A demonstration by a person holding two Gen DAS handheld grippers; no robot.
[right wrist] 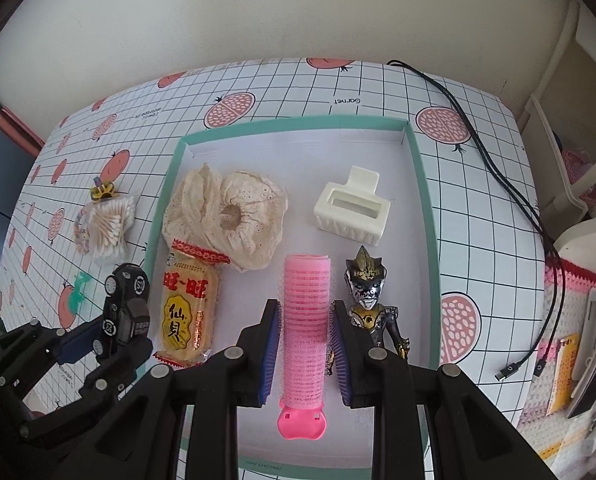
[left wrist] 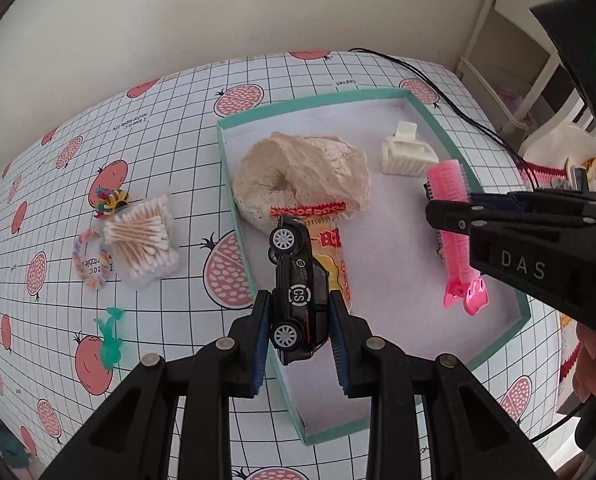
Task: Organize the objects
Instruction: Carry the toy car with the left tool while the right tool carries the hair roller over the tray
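Beside the roller (right wrist: 304,328), perhaps touching, figurine (right wrist: 372,308).

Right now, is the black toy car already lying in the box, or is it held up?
Held up. The left gripper clamps the black toy car nose-up above the box edge.

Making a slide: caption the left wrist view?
Left gripper holds a toy car over the box; right gripper holds a pink roller.

Glossy black toy car (left wrist: 298,292), bristly pink plastic hair roller (right wrist: 306,320), crinkly cloth scrunchie (right wrist: 233,216).
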